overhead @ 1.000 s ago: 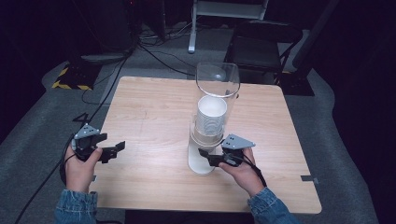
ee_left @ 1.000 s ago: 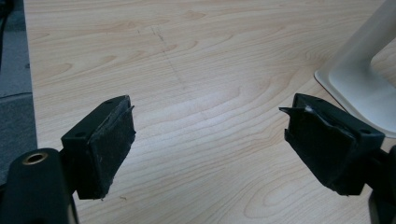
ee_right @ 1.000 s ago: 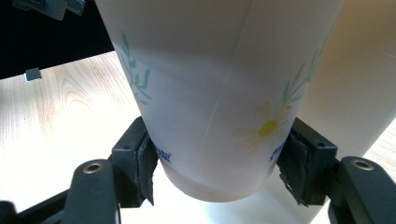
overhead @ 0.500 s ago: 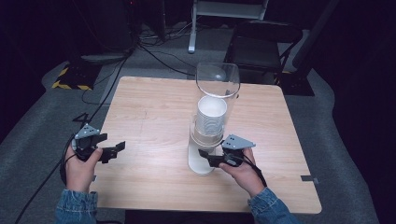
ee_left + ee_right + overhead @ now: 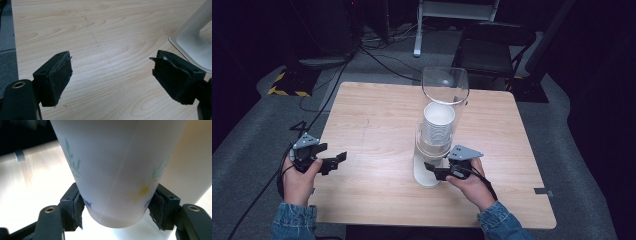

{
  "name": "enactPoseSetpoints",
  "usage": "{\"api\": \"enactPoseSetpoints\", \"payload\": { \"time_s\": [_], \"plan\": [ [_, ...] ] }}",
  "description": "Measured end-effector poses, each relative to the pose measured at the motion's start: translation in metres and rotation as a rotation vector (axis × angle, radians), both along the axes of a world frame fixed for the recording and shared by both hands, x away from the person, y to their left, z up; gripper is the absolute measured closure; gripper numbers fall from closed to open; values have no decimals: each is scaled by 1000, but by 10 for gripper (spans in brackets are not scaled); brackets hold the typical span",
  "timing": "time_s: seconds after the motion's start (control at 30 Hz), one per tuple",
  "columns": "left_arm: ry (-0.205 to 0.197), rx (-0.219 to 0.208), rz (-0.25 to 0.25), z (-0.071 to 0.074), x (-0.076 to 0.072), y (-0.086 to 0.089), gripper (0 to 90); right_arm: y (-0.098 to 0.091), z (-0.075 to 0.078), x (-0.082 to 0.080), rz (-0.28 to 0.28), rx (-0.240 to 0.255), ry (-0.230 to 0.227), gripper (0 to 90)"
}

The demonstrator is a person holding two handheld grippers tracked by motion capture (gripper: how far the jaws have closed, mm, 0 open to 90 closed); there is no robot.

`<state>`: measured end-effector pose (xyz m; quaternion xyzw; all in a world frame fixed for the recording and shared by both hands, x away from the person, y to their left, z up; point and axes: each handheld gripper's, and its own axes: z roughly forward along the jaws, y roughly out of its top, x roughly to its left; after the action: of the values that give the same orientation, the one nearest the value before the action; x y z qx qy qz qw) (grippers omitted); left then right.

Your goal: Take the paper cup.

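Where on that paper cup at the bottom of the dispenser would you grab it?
Low on the paper cup, near its base, tongs pressing from both sides as the right tongs do now. Its rim sits up inside the clear dispenser tube, so only the tapered bottom is exposed.

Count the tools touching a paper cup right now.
1. The right tool has its jaws against the bottom paper cup under the dispenser. The left tool is open over bare table.
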<state>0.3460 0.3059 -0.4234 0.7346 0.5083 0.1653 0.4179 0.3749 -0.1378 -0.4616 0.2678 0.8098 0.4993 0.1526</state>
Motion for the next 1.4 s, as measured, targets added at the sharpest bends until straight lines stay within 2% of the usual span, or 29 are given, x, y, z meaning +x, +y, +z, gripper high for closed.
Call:
{"api": "enactPoseSetpoints", "payload": {
  "time_s": [0.03, 0.1, 0.13, 0.3, 0.63, 0.9, 1.17, 1.33, 1.4],
  "plan": [
    [-1, -2, 0, 0, 0, 0, 155, 2, -12, 0, 3, -20, 26, 360],
    [-6, -6, 2, 1, 0, 1, 155, 3, -15, 0, 7, -33, 41, 360],
    [-7, -6, 4, 1, 0, 2, 155, 3, -17, 0, 9, -43, 35, 360],
    [5, -6, 8, -1, 0, 3, 155, -1, -17, -2, 8, -48, 39, 360],
    [9, -1, 4, -2, 2, 1, 155, -16, -22, -12, 14, -126, 57, 360],
    [11, 2, -3, -4, 6, -1, 155, -30, -24, -20, 13, -161, 62, 361],
    [14, 2, -12, -4, 9, -4, 155, -43, -22, -27, -15, -197, 63, 361],
    [17, 0, -10, -5, 10, -6, 155, -60, -20, -29, -64, -234, 73, 361],
    [19, 1, -13, -5, 11, -7, 155, -67, -19, -29, -84, -229, 74, 361]
  ]
}}
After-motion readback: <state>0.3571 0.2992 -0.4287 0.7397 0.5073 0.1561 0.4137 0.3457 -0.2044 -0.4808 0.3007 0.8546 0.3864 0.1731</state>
